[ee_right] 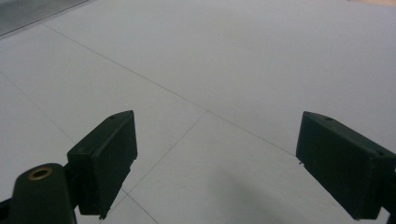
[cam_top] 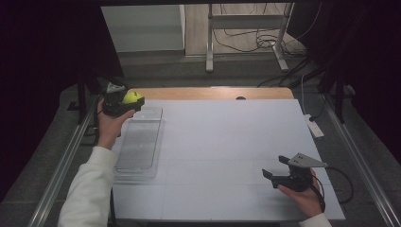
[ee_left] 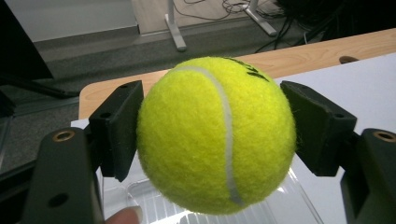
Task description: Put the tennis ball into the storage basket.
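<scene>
A yellow tennis ball (cam_top: 132, 97) (ee_left: 215, 135) sits between the jaws of my left gripper (cam_top: 126, 100) (ee_left: 212, 133), which is shut on it, held above the far end of a clear plastic tray (cam_top: 138, 144) at the table's left. In the left gripper view the tray (ee_left: 299, 205) shows just below the ball. My right gripper (cam_top: 275, 167) (ee_right: 217, 163) hovers low over the white table sheet (cam_top: 222, 142) (ee_right: 233, 70) at the near right, open, with nothing between its jaws.
The white sheet covers most of a wooden table (cam_top: 208, 92), whose far edge shows bare wood. A white power strip (cam_top: 314, 126) lies off the right edge. Metal stand legs (cam_top: 209, 56) and cables (cam_top: 265, 40) lie on the floor beyond.
</scene>
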`<move>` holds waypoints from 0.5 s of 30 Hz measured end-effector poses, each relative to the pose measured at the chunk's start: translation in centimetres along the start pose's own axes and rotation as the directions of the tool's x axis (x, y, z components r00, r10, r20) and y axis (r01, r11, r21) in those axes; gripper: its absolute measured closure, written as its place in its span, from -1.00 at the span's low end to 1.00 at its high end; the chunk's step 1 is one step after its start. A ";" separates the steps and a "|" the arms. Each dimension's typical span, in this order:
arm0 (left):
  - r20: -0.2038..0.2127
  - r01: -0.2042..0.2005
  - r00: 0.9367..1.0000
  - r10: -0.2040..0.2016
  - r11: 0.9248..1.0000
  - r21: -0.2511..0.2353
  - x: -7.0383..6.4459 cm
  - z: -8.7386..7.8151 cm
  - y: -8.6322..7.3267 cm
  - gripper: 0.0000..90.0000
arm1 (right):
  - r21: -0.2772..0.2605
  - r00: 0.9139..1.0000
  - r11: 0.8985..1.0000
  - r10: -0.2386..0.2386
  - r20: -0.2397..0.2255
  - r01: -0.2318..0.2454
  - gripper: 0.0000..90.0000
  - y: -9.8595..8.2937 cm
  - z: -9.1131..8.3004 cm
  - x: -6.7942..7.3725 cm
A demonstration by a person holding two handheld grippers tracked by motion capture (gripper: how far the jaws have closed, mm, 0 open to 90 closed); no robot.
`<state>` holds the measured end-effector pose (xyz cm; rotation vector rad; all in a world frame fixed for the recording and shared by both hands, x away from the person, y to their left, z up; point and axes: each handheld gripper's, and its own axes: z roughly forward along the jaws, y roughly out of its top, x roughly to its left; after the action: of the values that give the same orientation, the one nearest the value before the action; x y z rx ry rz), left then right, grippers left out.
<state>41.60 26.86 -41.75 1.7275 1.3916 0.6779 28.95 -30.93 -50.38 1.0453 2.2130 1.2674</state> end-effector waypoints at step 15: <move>-0.050 0.025 0.999 -0.023 0.999 0.035 1.7 1.2 0.0 -0.41 | 0.000 1.000 1.000 0.001 -0.001 -0.001 -0.71 0.0 0.0 0.0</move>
<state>42.96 28.16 -42.56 1.7298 1.4642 0.6904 28.97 -30.95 -50.40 1.0459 2.2134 1.2683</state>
